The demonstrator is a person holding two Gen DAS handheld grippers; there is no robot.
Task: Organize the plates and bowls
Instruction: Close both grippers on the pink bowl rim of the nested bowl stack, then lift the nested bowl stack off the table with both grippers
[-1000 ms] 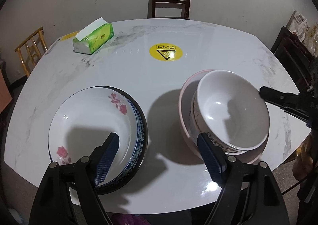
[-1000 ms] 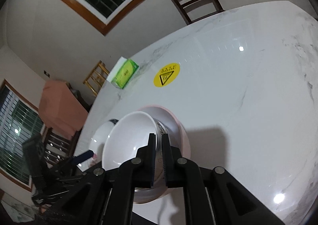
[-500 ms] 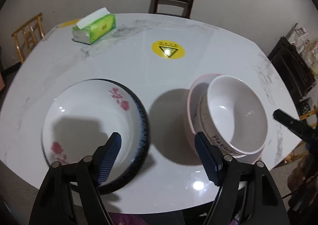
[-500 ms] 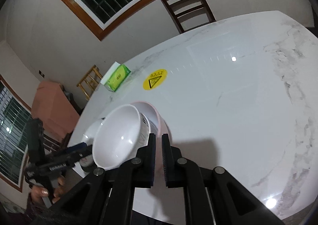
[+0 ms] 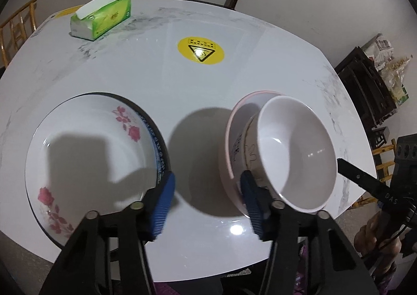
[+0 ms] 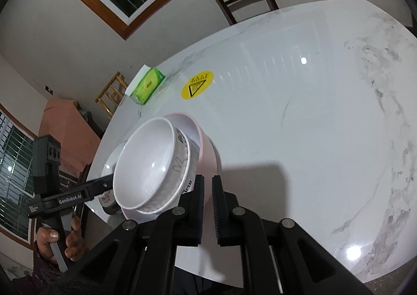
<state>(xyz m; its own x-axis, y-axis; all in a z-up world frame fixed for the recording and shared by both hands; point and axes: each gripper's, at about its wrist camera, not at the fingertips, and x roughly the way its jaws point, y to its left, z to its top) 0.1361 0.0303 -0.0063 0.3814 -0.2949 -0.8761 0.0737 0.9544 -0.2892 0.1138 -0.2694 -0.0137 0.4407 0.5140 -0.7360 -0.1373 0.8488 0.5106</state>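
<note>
White bowl (image 5: pixel 297 151) sitting tilted in pink bowl (image 5: pixel 229 144), near table edge, beside flowered plates (image 5: pixel 88 149). L gripper (image 5: pixel 206 198) half open, jaws just been closing, gripping nothing. R gripper (image 6: pixel 207 196) nearly shut, empty. Glazed, slippery, breakable; pinching rim prob safest.

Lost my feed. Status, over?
Left gripper closing, nothing between its pads. Right gripper shut, empty. Bowls nested, plates stacked. Nothing in the way.
</note>
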